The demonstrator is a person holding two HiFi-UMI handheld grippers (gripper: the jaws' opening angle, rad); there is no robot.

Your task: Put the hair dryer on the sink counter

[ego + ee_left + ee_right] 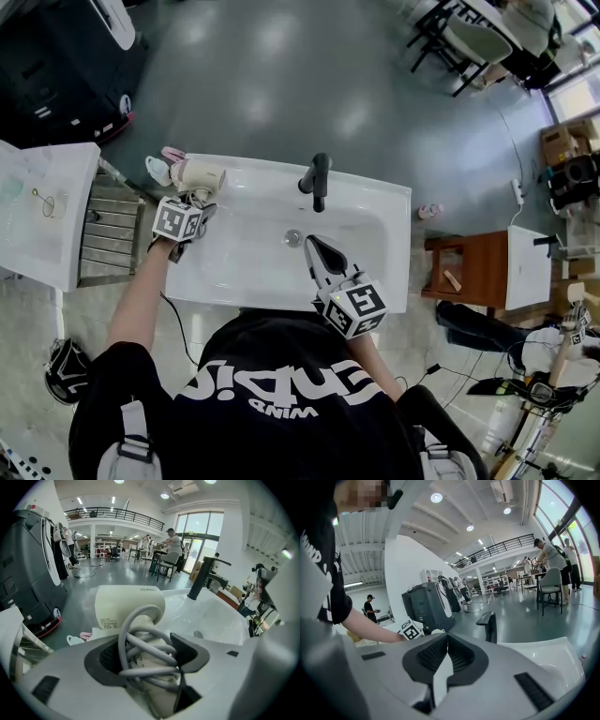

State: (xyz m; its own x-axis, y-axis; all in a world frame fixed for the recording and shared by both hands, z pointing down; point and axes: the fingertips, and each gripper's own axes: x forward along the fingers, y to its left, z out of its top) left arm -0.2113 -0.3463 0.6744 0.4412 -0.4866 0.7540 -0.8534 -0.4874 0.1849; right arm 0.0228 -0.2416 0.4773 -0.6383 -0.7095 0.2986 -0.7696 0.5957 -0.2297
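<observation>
Clamping the hair dryer (127,605) by its cord-wrapped handle between left gripper (149,660) fingers; pressing right gripper (446,656) fingers together, empty, tap (489,625) beyond them.

We're in a big open lab hall: a glossy grey concrete floor (281,75), a railed mezzanine balcony (115,513), tall glass windows (199,527), and a freestanding white ceramic washbasin (253,248) standing mid-floor near brown cardboard boxes (562,142).

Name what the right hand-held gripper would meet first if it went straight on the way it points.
Probably the white ceramic sink basin, near its drain, short of the black faucet; depth is unclear.
</observation>
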